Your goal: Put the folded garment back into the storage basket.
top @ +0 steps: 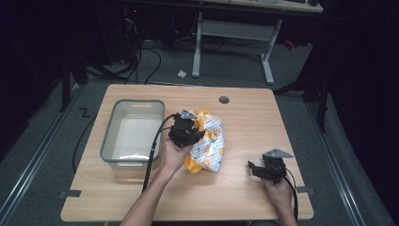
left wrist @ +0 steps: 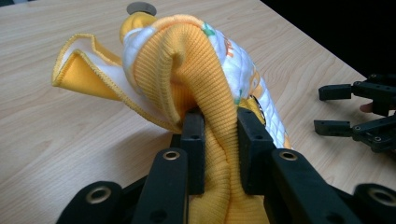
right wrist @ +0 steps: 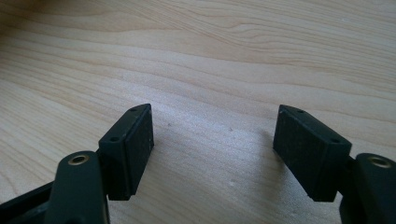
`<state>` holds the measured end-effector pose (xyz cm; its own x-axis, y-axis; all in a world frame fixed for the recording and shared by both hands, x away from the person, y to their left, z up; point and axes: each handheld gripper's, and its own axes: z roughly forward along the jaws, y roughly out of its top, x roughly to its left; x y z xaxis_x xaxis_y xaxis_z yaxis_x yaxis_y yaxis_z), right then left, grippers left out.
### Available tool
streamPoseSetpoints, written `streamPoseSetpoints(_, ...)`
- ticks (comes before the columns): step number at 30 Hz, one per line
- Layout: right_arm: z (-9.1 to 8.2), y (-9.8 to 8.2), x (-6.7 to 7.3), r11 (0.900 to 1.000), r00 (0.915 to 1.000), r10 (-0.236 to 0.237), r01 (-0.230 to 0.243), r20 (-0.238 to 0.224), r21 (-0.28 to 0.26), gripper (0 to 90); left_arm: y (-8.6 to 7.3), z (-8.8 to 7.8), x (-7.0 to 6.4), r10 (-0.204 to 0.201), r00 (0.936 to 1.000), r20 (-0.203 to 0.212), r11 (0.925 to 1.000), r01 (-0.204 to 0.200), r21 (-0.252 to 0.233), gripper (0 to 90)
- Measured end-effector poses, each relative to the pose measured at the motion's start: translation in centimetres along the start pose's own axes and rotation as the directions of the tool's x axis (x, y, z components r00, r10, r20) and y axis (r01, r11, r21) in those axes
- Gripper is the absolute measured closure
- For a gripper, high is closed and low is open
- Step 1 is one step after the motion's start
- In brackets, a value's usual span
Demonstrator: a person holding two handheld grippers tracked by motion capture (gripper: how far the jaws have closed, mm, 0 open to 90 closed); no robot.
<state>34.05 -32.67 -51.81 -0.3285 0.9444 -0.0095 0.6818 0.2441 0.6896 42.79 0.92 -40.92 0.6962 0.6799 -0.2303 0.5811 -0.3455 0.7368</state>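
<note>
Small child's garment [top: 207,141], yellow ribbed knit with white quilted printed fabric, lies bunched mid-table on the wooden table [top: 244,117], just right of the grey plastic bin [top: 133,134], which looks empty. Likely soft, light and floppy; it will sag and trail when lifted, not fragile, not slippery. The ribbed yellow band [left wrist: 205,93] looks like the best hold: thick, grippy, bunches well between the pads. The thin stitched edge [left wrist: 93,77] flaring to the side seems a weaker hold.

Left gripper [top: 184,129] is clamped on that ribbed band; in the left gripper view the jaws pinch a fold of yellow knit between them, with the cloth rising in a hump ahead. Left hand [top: 173,155] wraps the gripper body from below, forearm coming up from the bottom edge, tool angled toward the garment and low at the table.

Right gripper [top: 268,168] sits near the right front of the table, well apart from the garment, jaws spread wide over bare wood, holding nothing. Right hand [top: 278,190] holds it low.
</note>
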Motion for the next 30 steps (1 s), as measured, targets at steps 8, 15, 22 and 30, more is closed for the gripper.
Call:
streamPoseSetpoints(8, 0.0, 0.0, 0.0, 1.000, 1.0000, 0.001, -0.001, 0.000, 0.000, 29.2, 0.3, -2.2, 1.3, -0.039, 0.9990, 0.024, 0.9979, 0.040, -0.051, 75.4)
streamPoseSetpoints(15, 0.0, 0.0, 0.0, 1.000, 1.0000, 0.001, -0.001, 0.000, 0.000, 29.2, 0.2, -3.3, 1.9, -0.050, 0.9984, 0.026, 0.9970, 0.051, -0.058, 75.4)
streamPoseSetpoints(22, 0.0, 0.0, 0.0, 1.000, 1.0000, 0.001, -0.001, 0.000, 0.000, 29.2, 0.3, -4.1, 2.1, -0.041, 0.9989, 0.022, 0.9971, 0.042, -0.063, 75.4)
streamPoseSetpoints(30, 0.0, 0.0, 0.0, 1.000, 1.0000, 0.001, -0.001, 0.000, 0.000, 29.2, 0.4, -5.6, 2.7, -0.043, 0.9990, 0.010, 0.9962, 0.044, -0.076, 75.4)
